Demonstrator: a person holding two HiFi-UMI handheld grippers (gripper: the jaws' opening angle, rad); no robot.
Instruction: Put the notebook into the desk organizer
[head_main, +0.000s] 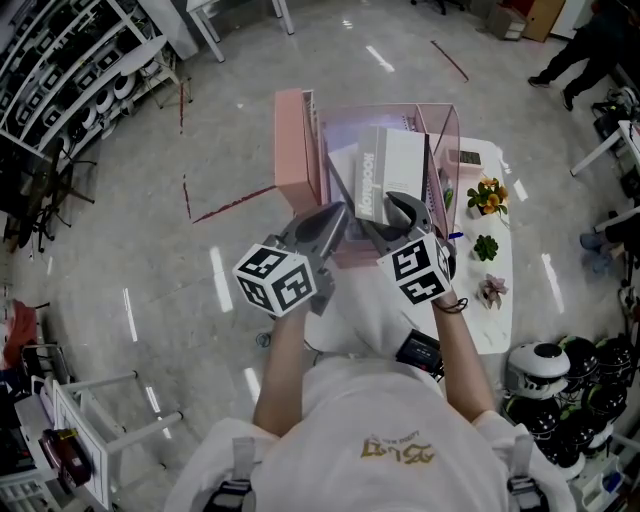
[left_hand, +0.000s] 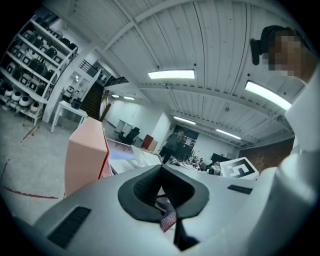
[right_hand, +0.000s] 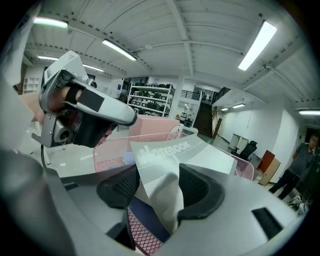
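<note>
Right gripper (head_main: 405, 212): jaws spread wide. The right gripper view (right_hand: 160, 186) shows the notebook's (right_hand: 170, 155) lower corner standing between the pads; the pad at 9 o'clock is clear of the cover, so it is not clamped.

Left gripper (head_main: 335, 222): jaws closed tip to tip in its own view (left_hand: 161, 172), with nothing visible between the tips. Pink mesh shows through the gap behind them.

Notebook (head_main: 390, 170): grey-and-white cover with "notebook" printed on it. Sits tilted inside the outline of the pink desk organizer (head_main: 445, 135), at 12 o'clock from the right gripper. Cannot tell whether its bottom edge rests on the organizer floor.

Desk organizer: mesh walls (right_hand: 107, 150) lie below the notebook and at its 9 o'clock in the right gripper view. A solid pink box (head_main: 295, 150) sits at its 9 o'clock side in the head view, just beside the left gripper's tips.

White table (head_main: 495, 320) carries the organizer. Three small potted plants (head_main: 487, 195) line up at 3 o'clock of the organizer.
</note>
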